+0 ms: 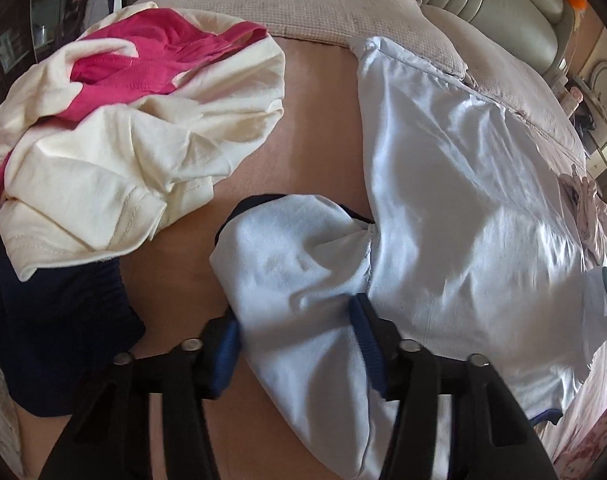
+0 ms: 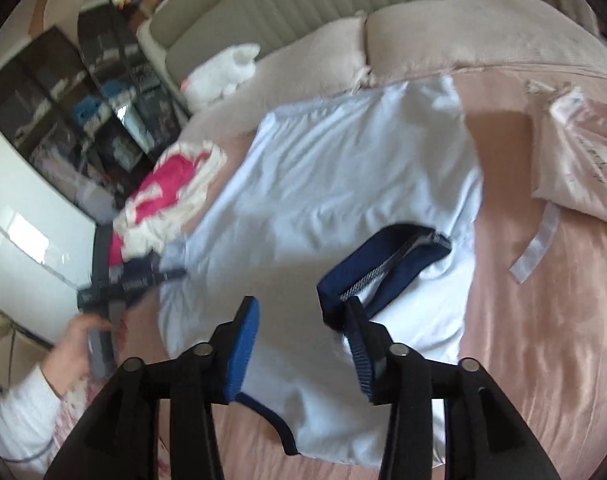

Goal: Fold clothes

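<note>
Left wrist view: my left fingers clenched on the pale blue shirt's sleeve, right fingers released; the thin pinch could slip mid-fold.

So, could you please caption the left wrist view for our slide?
Left gripper clamps the pale blue shirt's sleeve on the bed.

The shirt lies spread across the middle of the bed, its collar toward the near edge. A heap of clothes sits on the bed to the shirt's left, apart from it. A folded garment lies to the shirt's right. Pillows lie behind, against the headboard, with a soft toy at their left end
</note>
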The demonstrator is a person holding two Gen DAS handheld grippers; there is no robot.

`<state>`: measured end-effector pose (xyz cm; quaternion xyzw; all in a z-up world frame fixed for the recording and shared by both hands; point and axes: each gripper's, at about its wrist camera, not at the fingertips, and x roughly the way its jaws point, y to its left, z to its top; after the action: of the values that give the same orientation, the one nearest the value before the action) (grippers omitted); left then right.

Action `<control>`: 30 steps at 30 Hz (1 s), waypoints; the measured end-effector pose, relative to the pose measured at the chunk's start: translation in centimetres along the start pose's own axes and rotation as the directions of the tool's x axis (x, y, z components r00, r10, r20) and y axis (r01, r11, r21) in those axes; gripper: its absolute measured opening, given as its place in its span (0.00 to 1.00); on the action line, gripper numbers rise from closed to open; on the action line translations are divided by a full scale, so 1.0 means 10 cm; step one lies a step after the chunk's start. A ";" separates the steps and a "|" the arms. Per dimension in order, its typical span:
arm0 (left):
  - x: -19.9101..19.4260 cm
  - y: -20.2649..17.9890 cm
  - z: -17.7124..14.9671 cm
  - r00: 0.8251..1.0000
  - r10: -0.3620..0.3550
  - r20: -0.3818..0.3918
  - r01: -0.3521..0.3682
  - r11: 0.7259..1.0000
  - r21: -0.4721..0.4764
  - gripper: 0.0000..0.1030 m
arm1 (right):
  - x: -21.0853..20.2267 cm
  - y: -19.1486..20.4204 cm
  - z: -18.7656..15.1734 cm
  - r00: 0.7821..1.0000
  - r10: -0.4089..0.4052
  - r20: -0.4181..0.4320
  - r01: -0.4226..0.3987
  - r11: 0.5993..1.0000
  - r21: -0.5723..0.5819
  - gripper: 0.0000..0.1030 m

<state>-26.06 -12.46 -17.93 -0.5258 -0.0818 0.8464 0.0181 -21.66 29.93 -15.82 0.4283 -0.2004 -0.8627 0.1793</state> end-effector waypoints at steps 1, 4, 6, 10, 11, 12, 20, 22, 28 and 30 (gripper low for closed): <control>0.00 0.01 0.01 1.000 -0.028 0.000 0.028 1.000 -0.013 0.15 | -0.07 -0.09 0.00 0.997 -0.071 0.033 0.069 0.996 0.049 0.74; 0.00 0.00 0.01 0.997 -0.075 0.000 0.075 0.997 -0.021 0.11 | -0.05 -0.31 -0.02 0.988 -0.156 0.005 0.154 0.979 0.136 0.74; -0.04 -0.08 0.01 0.998 -0.063 0.018 0.062 0.998 0.015 0.10 | -0.04 -0.36 -0.05 0.988 -0.155 -0.022 0.156 0.972 0.175 0.74; -0.25 -0.33 0.05 0.991 -0.047 0.122 0.032 0.992 0.123 0.09 | 0.12 -0.38 -0.05 0.958 -0.272 -0.095 0.284 0.949 0.141 0.74; -0.32 -0.43 0.06 0.986 -0.068 0.149 0.044 0.986 0.158 0.09 | 0.16 -0.41 -0.05 0.954 -0.281 -0.105 0.294 0.946 0.136 0.74; -0.40 -0.53 0.04 0.979 -0.111 0.169 0.076 0.977 0.200 0.09 | 0.19 -0.43 -0.04 0.950 -0.289 -0.116 0.303 0.944 0.132 0.74; -0.27 -1.29 -0.18 0.956 -0.293 0.002 0.259 0.849 0.461 0.09 | 0.38 -0.45 -0.06 0.934 -0.304 -0.190 0.323 0.943 0.080 0.74; -0.46 -1.13 -0.12 0.920 -0.389 0.049 0.335 0.847 0.413 0.14 | 0.35 -0.41 -0.04 0.926 -0.336 -0.170 0.347 0.937 0.039 0.74; -0.45 -0.74 0.01 0.946 -0.301 0.121 0.263 0.929 0.259 0.72 | 0.28 -0.30 -0.01 0.864 -0.496 -0.084 0.488 0.867 -0.097 0.74; -0.21 -0.83 -0.05 0.970 -0.243 0.028 0.223 0.926 0.305 0.71 | 0.47 -0.24 -0.09 0.811 -0.571 -0.126 0.537 0.812 -0.227 0.74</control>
<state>-25.16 -4.52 -14.95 -0.4757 -0.0151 0.8575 0.1952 -23.91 29.60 -20.66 0.5294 0.0306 -0.8474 -0.0249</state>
